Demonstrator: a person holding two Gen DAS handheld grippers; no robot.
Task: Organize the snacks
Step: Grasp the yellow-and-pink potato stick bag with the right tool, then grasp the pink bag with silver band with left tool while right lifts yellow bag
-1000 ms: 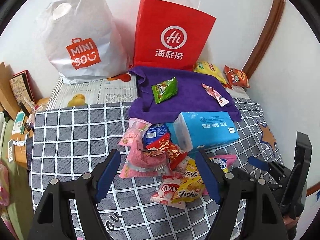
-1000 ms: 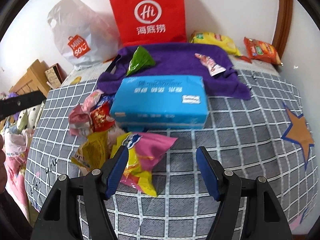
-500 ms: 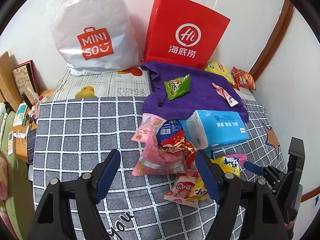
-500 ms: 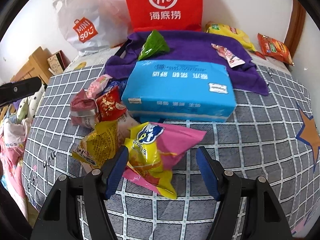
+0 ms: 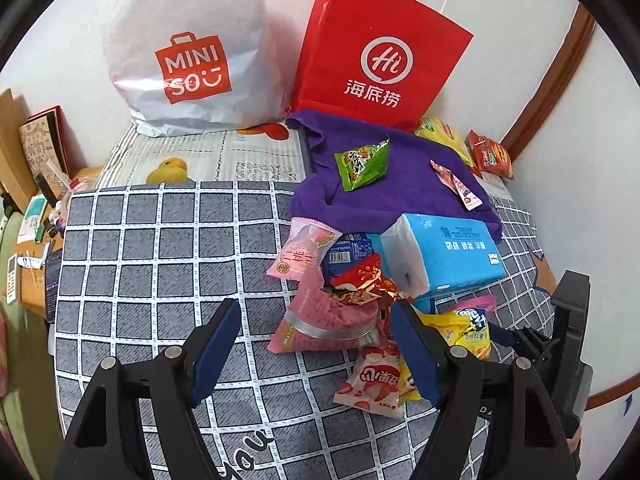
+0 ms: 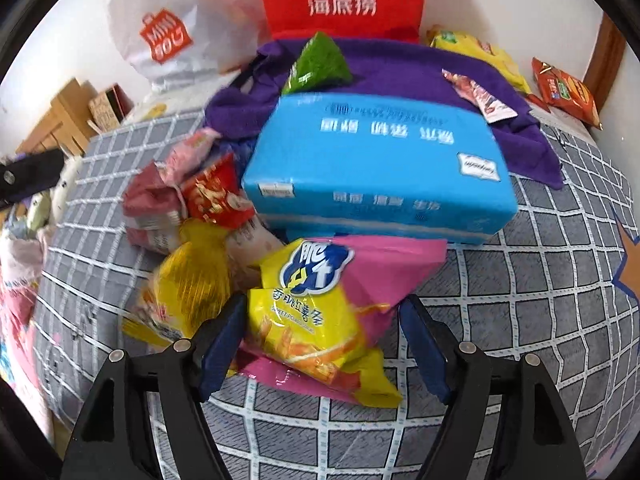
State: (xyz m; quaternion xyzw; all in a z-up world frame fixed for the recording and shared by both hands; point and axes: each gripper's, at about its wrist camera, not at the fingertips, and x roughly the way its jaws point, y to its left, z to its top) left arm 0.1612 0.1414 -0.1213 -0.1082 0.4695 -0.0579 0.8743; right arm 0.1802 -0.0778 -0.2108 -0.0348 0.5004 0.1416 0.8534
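Grey checked bedspread [image 5: 160, 240] carries everything. At the back, against the wall: white MINISO bag [image 5: 188, 48] and red paper bag [image 5: 380, 52]. In front of them, purple towel [image 5: 400, 184] w/ green snack packet [image 5: 362, 164] and slim red-white sachet [image 5: 456, 186] lying on it, well apart. Blue tissue pack [image 6: 380, 164] sits at the towel's near edge. Snack pile lies just left of and in front of the pack: yellow-pink sweet-potato chip bag [image 6: 320, 312], pink mesh-print bag [image 5: 332, 320], red foil packet [image 5: 360, 280], gold packet [image 6: 192, 280]. Right gripper [image 6: 322, 340]: fingers spread, one each side of the chip bag, not closed on it. Left gripper [image 5: 316, 344]: fingers spread, nr the pink mesh-print bag, holding nothing.
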